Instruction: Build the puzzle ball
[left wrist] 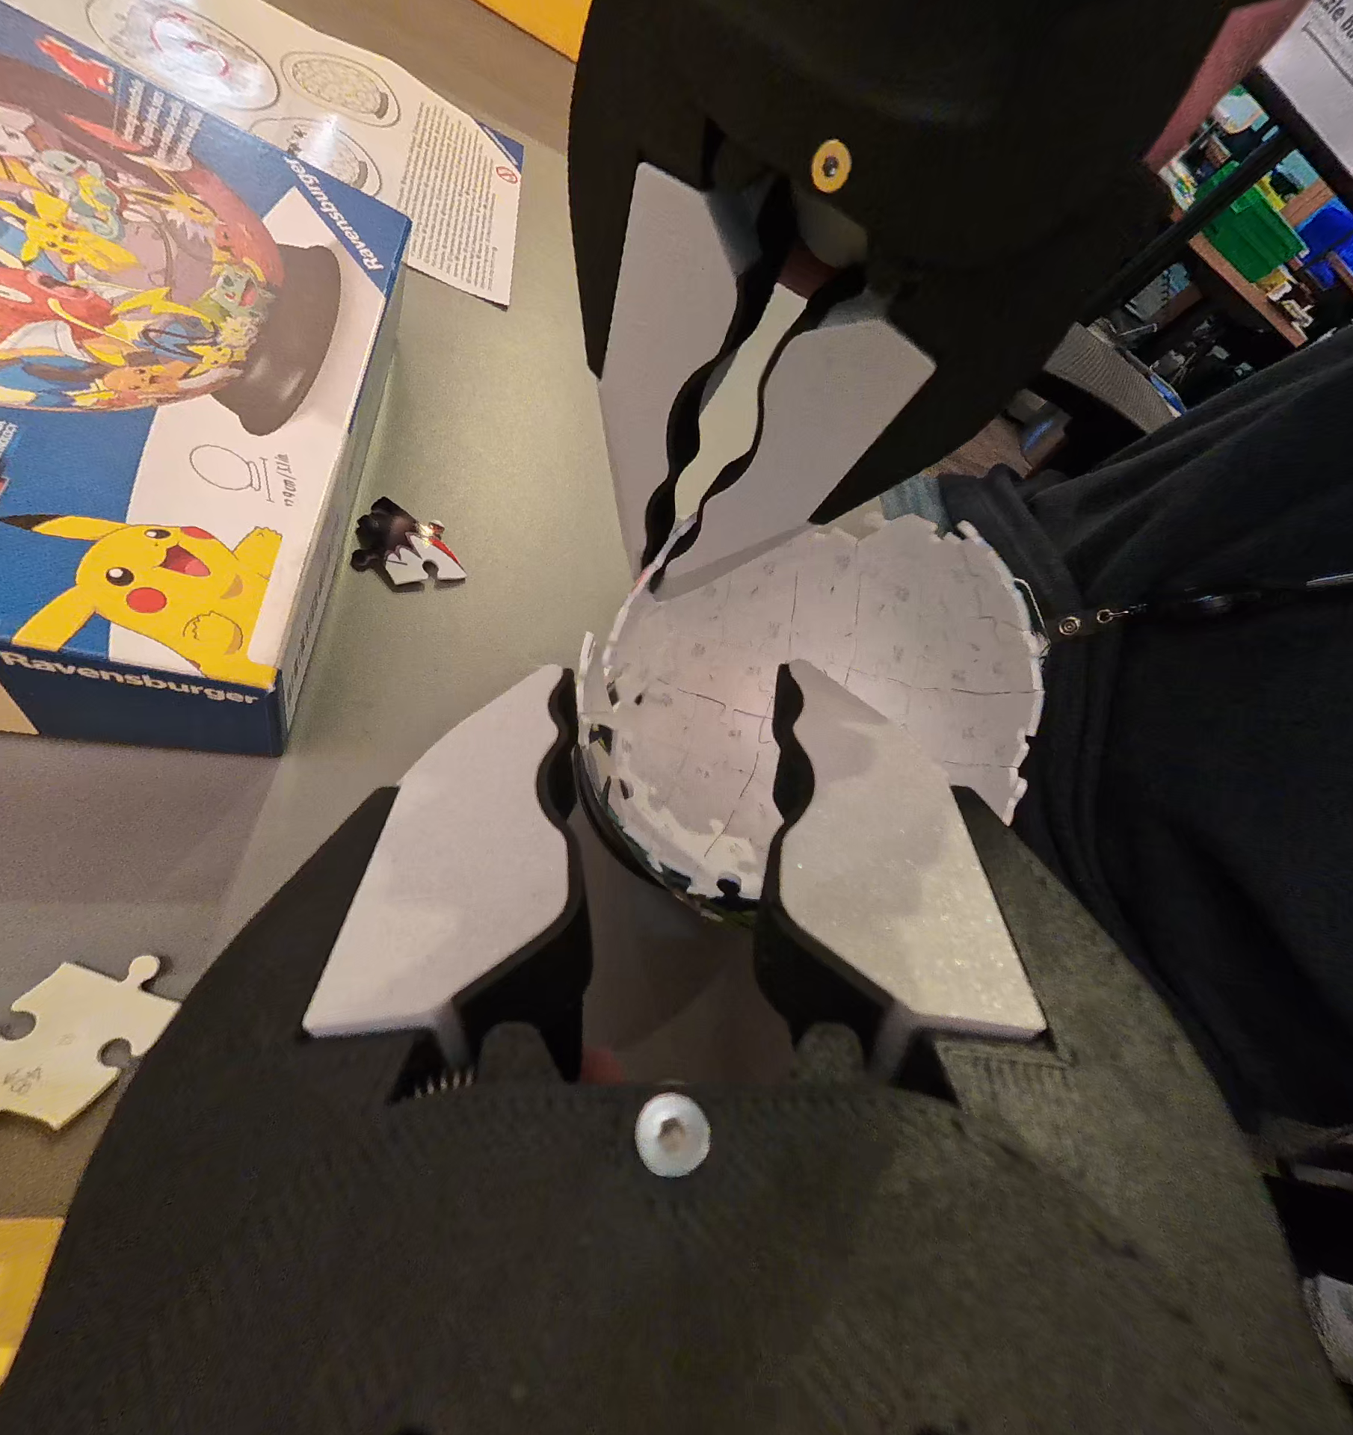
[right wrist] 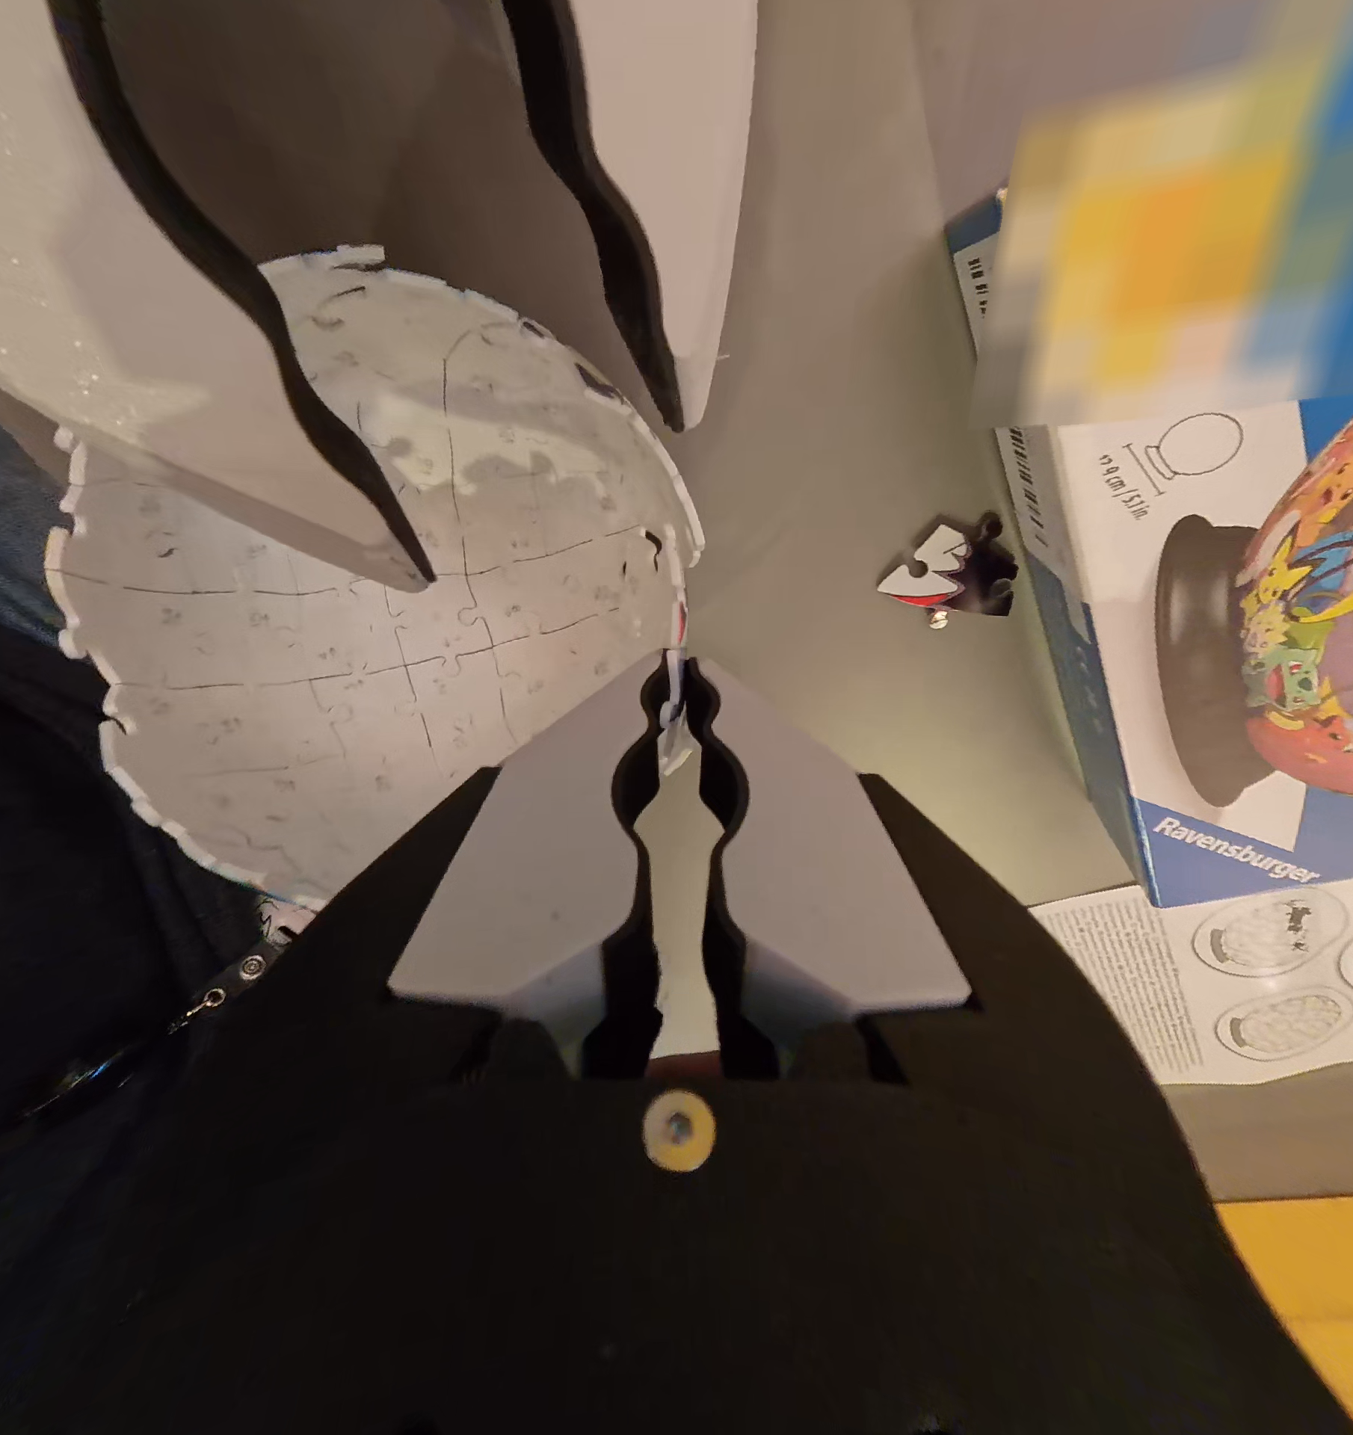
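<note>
Pinching thin curved piece (right wrist: pixel 675 726), R gripper (right wrist: pixel 677 699) at half-shell's (right wrist: pixel 308 660) jagged rim.

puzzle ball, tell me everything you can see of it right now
The puzzle ball is a half-built shell of curved, interlocking pieces, plastic by the look. Its open side shows a pale grey-white inside with faint markings; the printed outside shows only at the rim. The edge is jagged with tabs. The left gripper straddles its wall, one finger inside, one outside. The right gripper pinches the rim, or a piece at it.
</note>
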`<state>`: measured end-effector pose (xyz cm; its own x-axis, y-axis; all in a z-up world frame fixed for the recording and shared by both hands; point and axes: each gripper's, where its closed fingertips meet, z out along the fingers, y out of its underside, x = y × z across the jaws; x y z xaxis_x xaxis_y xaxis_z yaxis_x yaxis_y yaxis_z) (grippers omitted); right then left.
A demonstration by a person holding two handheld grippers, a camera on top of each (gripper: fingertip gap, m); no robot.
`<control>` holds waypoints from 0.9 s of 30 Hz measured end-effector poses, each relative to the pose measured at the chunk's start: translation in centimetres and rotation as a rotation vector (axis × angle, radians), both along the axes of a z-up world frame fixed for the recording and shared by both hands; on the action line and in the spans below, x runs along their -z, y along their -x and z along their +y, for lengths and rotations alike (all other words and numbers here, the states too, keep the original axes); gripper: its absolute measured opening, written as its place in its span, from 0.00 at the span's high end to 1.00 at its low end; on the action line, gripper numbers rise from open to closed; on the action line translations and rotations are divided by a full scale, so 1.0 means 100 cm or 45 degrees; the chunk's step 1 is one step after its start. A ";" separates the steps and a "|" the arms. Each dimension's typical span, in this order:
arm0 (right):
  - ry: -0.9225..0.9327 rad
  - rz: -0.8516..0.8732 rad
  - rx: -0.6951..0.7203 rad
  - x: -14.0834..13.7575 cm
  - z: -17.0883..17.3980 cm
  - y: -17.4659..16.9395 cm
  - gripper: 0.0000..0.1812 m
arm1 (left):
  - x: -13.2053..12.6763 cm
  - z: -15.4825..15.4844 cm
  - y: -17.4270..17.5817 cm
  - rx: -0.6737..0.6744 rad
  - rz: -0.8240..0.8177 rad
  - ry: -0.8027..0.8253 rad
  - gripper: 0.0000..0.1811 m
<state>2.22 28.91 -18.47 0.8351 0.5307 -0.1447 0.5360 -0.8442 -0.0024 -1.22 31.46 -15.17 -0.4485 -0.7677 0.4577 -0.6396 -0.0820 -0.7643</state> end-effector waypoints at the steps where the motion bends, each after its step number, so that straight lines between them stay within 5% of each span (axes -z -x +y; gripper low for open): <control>1: -0.004 -0.005 0.002 0.000 0.000 0.000 1.00 | 0.001 -0.001 0.000 0.004 0.010 0.003 0.73; 27: -0.079 -0.094 0.050 0.001 -0.004 -0.011 1.00 | 0.011 -0.008 0.001 0.047 0.079 -0.021 0.74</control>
